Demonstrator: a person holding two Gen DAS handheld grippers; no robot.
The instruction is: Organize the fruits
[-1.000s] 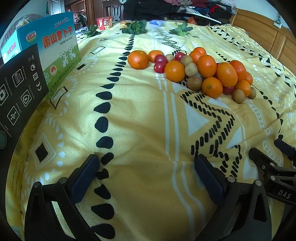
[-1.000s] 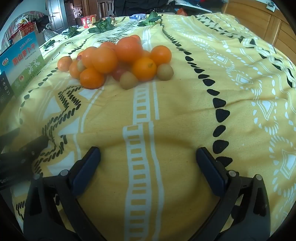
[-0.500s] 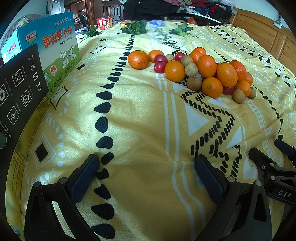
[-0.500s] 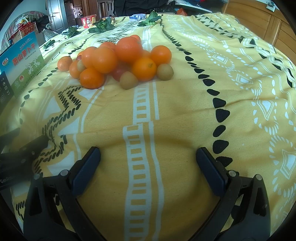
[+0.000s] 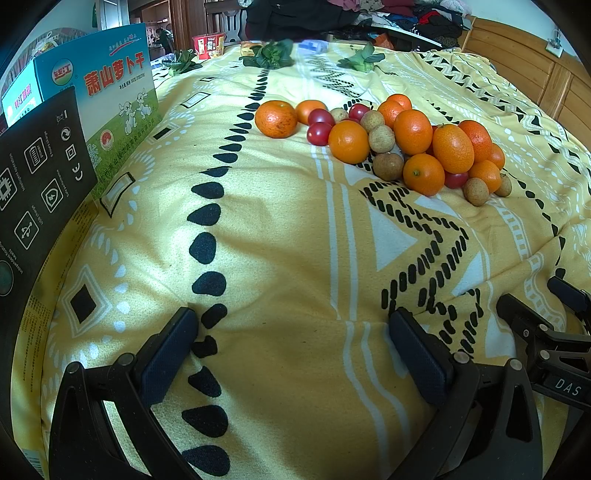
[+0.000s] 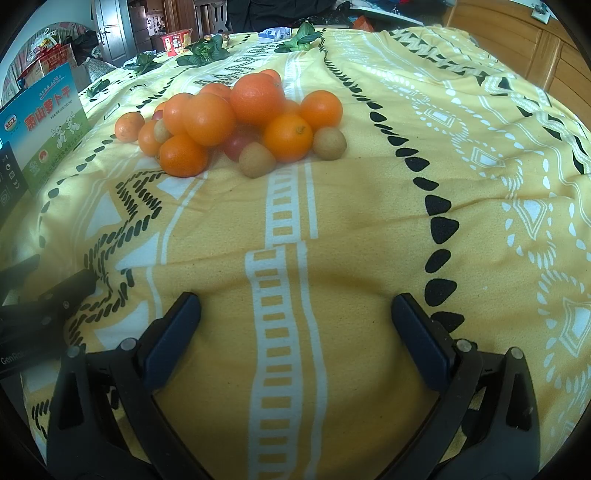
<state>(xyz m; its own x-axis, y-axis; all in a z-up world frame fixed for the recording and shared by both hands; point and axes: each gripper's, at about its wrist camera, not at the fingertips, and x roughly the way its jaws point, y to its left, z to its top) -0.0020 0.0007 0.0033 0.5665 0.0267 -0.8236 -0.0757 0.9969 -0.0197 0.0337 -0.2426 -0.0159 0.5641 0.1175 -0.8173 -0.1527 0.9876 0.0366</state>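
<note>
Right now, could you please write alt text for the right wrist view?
The open right hand-held gripper hovers over a yellow patterned blanket, facing a pile of oranges, small brown fruits and a red tomato.

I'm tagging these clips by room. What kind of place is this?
Probably a lived-in bedroom: the fruit pile lies on a yellow patterned bedspread, a wooden headboard-like panel rises behind, and clothes are heaped beyond.

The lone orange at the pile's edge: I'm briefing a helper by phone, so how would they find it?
Start at the blue and green box standing on the yellow blanket. The fruit pile lies beyond; the lone orange is its end nearest the box. It is large, darker-speckled, beside two red tomatoes.
</note>
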